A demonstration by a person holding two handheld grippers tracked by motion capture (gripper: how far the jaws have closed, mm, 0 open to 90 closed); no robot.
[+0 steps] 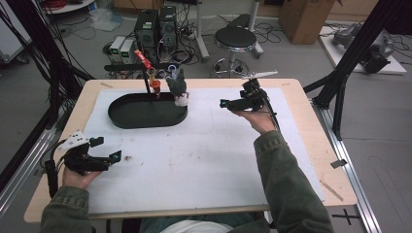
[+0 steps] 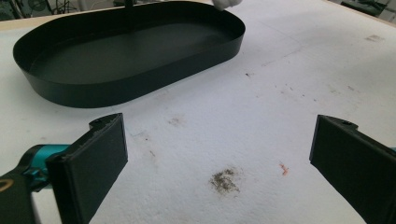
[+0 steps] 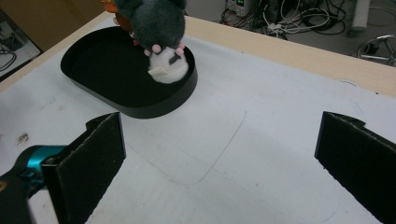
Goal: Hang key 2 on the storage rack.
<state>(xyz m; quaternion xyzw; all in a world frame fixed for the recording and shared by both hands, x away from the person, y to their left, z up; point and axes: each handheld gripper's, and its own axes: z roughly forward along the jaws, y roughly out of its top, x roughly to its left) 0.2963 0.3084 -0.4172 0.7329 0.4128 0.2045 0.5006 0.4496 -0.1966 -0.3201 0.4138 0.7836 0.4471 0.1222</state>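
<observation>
Black oval tray (image 1: 145,116) far left, grey-white plush toy (image 1: 178,87) at its right end; my left gripper (image 1: 109,150) and right gripper (image 1: 224,103) both gaped wide, empty.

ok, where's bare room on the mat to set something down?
Bare mat between the black tray and the left gripper, and the wide centre below the right gripper. Crowded at the tray's far rim: plush toy and stand.

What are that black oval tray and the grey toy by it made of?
The tray looks like thin sheet metal, painted matte black: crisp thin rim, dull sheen. It might be plastic. The toy looks like soft plush fabric: fuzzy grey pile, a white part below.
</observation>
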